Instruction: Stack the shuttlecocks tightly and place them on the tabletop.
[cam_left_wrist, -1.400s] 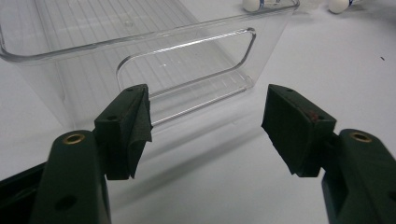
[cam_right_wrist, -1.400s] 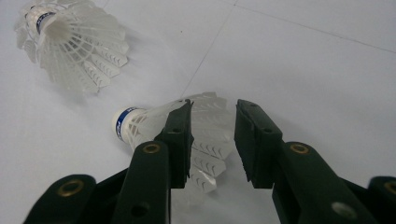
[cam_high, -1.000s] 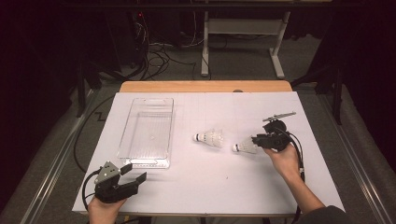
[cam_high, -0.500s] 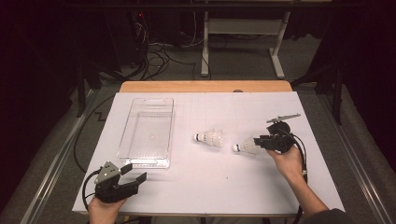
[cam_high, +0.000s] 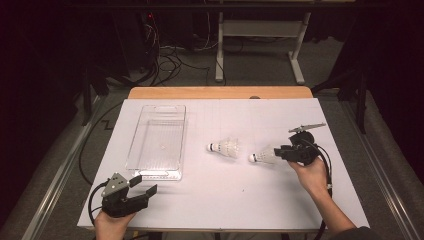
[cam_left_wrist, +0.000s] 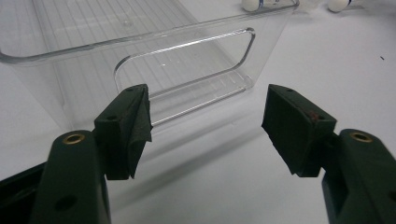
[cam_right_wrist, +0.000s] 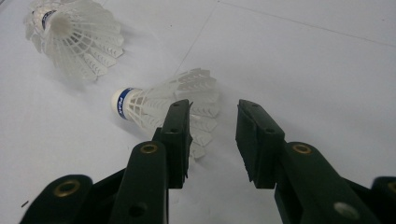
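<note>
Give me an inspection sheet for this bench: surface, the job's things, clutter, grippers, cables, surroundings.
Surface: white sheet over a wooden table, flat.
Job's things: two white feathered shuttlecocks lying on their sides, one nearer the right gripper, the other mid-table; clear plastic rectangular bin at left, nothing in it.
Clutter: nothing seen.
Grippers: left gripper open, facing the bin's end wall, apart from it; right gripper part open beside the nearer shuttlecock's skirt, which is not between the jaws.
Cables: one trails from each gripper; a tangle lies on the floor behind.
Surroundings: dark room, grey floor, white table frame beyond.
</note>
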